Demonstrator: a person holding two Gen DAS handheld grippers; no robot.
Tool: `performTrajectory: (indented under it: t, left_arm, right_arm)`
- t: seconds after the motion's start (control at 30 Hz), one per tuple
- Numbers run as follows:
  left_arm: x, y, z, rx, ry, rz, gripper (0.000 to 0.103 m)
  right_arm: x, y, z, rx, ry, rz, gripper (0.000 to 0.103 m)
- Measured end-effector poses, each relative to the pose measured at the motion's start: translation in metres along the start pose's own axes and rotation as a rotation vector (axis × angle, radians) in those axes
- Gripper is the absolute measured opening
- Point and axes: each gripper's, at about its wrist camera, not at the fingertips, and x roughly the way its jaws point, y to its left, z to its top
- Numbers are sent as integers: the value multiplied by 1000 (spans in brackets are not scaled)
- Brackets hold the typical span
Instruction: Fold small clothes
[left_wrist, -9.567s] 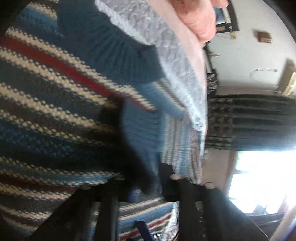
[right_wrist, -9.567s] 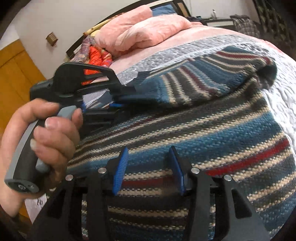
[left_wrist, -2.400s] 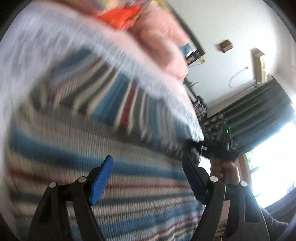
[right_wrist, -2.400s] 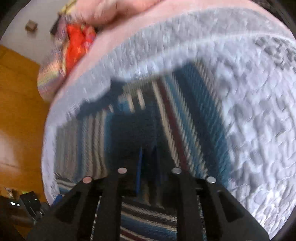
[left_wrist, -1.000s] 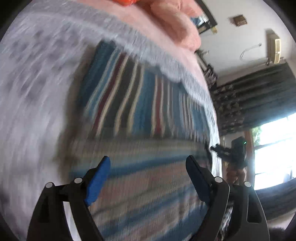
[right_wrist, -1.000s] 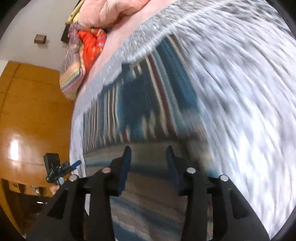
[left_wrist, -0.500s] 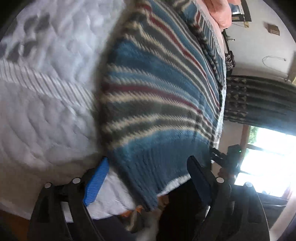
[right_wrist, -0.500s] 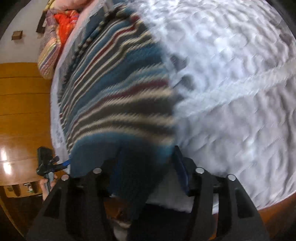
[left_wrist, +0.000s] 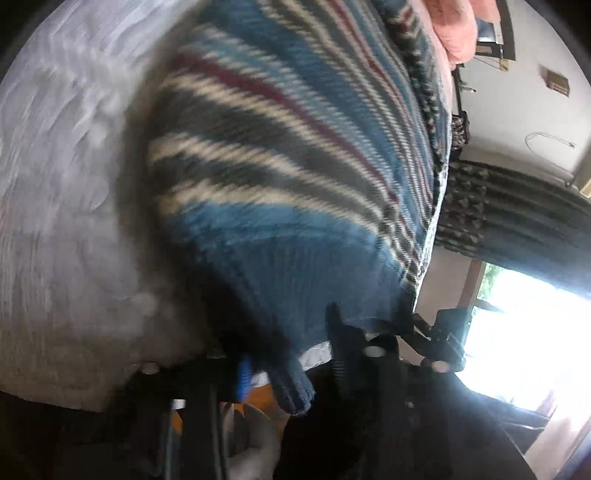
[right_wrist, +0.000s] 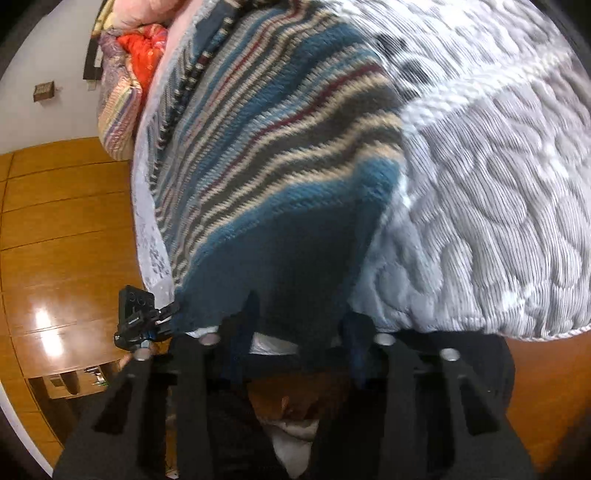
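Striped sweater (right_wrist: 280, 155) hem overhanging quilted bedspread (right_wrist: 498, 192) edge, left gripper (left_wrist: 291, 350) and right gripper (right_wrist: 299, 332) each pinching hem corners, wooden floor (right_wrist: 62, 240) below

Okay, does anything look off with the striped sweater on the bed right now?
The blue, cream and maroon striped knit sweater is not lying flat on the grey quilted bedspread: its ribbed blue hem hangs past the mattress edge, a corner drooping. Both grippers sit at that hem, left gripper, right gripper. Nothing looks damaged.
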Motion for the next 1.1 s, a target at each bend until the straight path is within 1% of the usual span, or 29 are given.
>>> performTrajectory:
  t: [0.03,0.07,0.1,0.17,0.27,0.4,0.47,0.57,0.7,0.87,0.9,1.0,1.1]
  left_arm:
    - [0,3,-1,-6,-4,5,11]
    - [-4,6,-4,-13,-27,-5,9]
    - [-7,7,-5,-13,-40,-17,9]
    - [-19,6,-11,-13,-76,-66,8]
    - [-42,-8,-24,24,-142,-148,7]
    - [-75,-36,-40,85,-224,-233,7]
    - [-93,-53,-44,117,-258,-263,7]
    - [-111,-74,-41,153,-284,-286,7]
    - [-129,-95,-26,183,-291,-297,7]
    - [-139,-119,1,200,-293,-281,7]
    - [-141,-122,6,199,-294,-278,7]
    - [-138,-127,33,175,-291,-271,7]
    - [-133,-126,64,128,-286,-263,7]
  right_arm:
    - [0,-4,-1,2,1,-16,11]
    - [1,-5,-1,1,-3,-25,8]
    - [-1,-8,-3,4,-9,-13,7]
    - [-12,-11,-7,3,-28,18,6]
    - [-33,-1,-11,-19,-74,95,6]
    - [-67,30,-12,-75,-146,173,6]
    - [-79,43,-9,-97,-169,201,6]
    - [-97,64,0,-133,-202,243,6]
    - [-114,91,19,-185,-224,259,6]
    - [-121,106,49,-220,-233,243,6]
    - [-120,110,59,-223,-234,241,6]
    - [-119,116,84,-225,-238,225,6]
    - [-111,116,119,-205,-232,213,6]
